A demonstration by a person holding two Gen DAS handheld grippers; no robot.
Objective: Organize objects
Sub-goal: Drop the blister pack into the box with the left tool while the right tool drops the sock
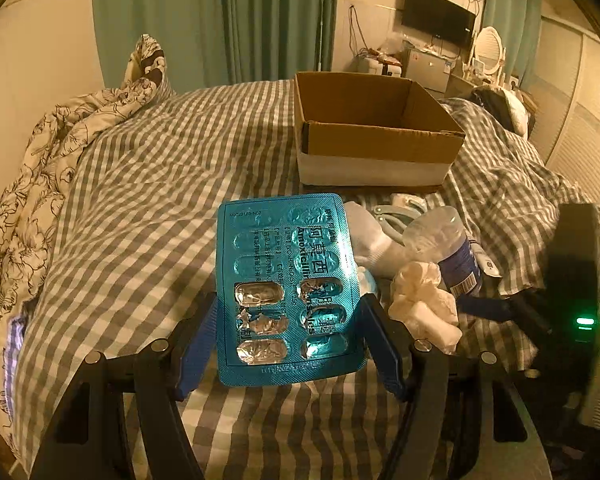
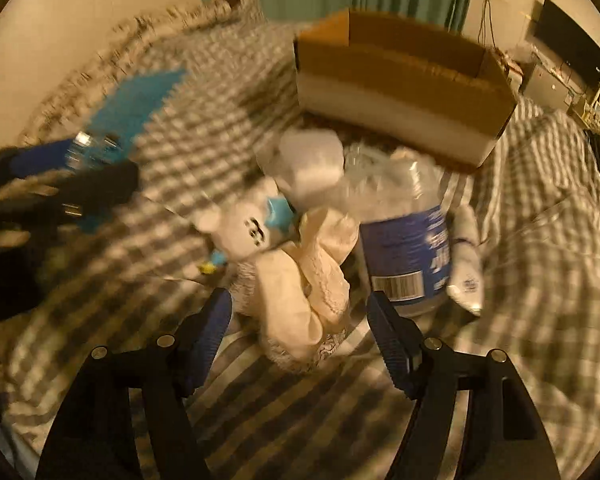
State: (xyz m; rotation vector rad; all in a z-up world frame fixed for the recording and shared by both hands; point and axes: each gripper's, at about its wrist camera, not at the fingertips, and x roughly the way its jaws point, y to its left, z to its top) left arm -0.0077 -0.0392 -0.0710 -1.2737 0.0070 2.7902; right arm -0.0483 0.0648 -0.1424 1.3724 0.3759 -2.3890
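Bed: grey-and-white checked cover [image 1: 148,184] carries everything; floral quilt [image 1: 40,168] bunched along the wall side; green curtains behind.
Cardboard box: open-topped carton [image 1: 374,128], seemingly empty, standing on the bed beyond the clutter; judged to be the destination.
Left tool [image 1: 288,320]: raised above the bed, its blue pads against the two long edges of the blister pack.
Blister pack: blue amoxicillin strip [image 1: 288,288], foil side up, near pockets burst, far end sticking out unsupported.
Right tool [image 2: 300,320]: jaws wide, holding nothing, straddling the crumpled cream tissue [image 2: 308,276]; this view is smeared.
Pile: tissue, clear plastic bottle with blue label [image 2: 400,240], white sock [image 1: 374,240], small white plush toy [image 2: 244,232], all touching, just short of the box.
Risk, strip: gripped only by thin edges, so it may bow, pivot or slip out before reaching the box.
Risk, tissue: soft and loose; closing may catch only a fold.
Risk, bottle: touches the tissue; the right pad may nudge it into rolling.
Risk, tools: working near each other, so a sideways swing could collide.
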